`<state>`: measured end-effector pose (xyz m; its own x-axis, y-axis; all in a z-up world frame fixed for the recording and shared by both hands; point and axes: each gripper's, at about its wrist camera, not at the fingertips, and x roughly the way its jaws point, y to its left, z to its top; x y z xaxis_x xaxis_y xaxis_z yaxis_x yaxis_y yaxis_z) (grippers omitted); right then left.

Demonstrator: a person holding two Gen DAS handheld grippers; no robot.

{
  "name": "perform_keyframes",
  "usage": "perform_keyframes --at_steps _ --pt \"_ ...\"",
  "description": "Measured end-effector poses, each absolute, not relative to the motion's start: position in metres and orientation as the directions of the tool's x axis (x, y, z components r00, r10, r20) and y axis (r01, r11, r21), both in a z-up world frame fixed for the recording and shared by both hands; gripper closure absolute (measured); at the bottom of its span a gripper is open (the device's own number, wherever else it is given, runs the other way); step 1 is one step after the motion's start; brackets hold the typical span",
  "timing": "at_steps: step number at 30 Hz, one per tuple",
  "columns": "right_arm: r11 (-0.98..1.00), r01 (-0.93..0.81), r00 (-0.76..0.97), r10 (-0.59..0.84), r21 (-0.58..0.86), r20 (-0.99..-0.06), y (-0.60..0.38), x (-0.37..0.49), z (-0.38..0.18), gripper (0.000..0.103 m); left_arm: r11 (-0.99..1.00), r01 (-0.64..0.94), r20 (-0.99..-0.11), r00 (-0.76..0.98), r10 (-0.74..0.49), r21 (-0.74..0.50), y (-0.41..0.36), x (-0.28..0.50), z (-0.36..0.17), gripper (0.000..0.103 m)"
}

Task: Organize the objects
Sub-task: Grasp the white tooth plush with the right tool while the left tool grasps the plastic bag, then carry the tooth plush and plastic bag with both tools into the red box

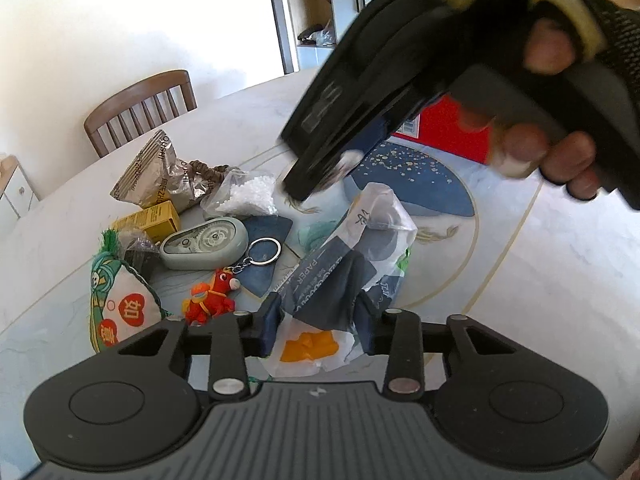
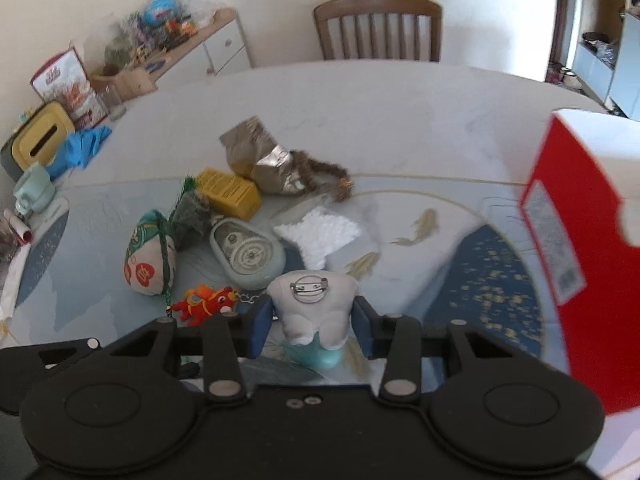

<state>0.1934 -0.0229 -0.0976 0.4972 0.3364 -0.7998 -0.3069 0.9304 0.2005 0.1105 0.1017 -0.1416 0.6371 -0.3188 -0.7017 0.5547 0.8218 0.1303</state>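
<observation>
My left gripper [image 1: 318, 326] is shut on a crumpled plastic and paper bag [image 1: 352, 248] with an orange patch, held above the table. My right gripper [image 2: 314, 326] is shut on a small white plush brooch [image 2: 312, 304] with a safety pin on its back and a teal part below. The right gripper also shows in the left wrist view [image 1: 304, 188], held by a gloved hand, above the bag. On the table lie a red horse keychain [image 2: 206, 304], a grey gear case [image 2: 250, 252], a yellow box [image 2: 228, 192], a green pouch [image 2: 148, 258], a foil packet [image 2: 256, 156] and a bag of white beads [image 2: 320, 236].
A red box [image 2: 580, 248] stands at the right, close to my right gripper. A wooden chair [image 2: 378, 28] is at the table's far side. A sideboard [image 2: 180, 48] with clutter, a yellow tissue box [image 2: 40, 136] and blue gloves [image 2: 80, 146] are at the left.
</observation>
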Motion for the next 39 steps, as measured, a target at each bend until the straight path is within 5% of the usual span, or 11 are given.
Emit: perform_keyframes --at_steps 20,39 --pt "0.911 -0.380 0.569 0.368 0.162 -0.736 -0.131 0.135 -0.031 0.061 0.908 0.408 -0.675 0.697 -0.243 0.094 0.047 0.084 -0.073 0.070" --pt "0.952 -0.289 0.658 0.277 0.106 -0.700 -0.258 0.161 -0.027 0.061 0.871 0.473 -0.617 0.727 -0.300 0.134 -0.092 0.147 -0.014 0.070"
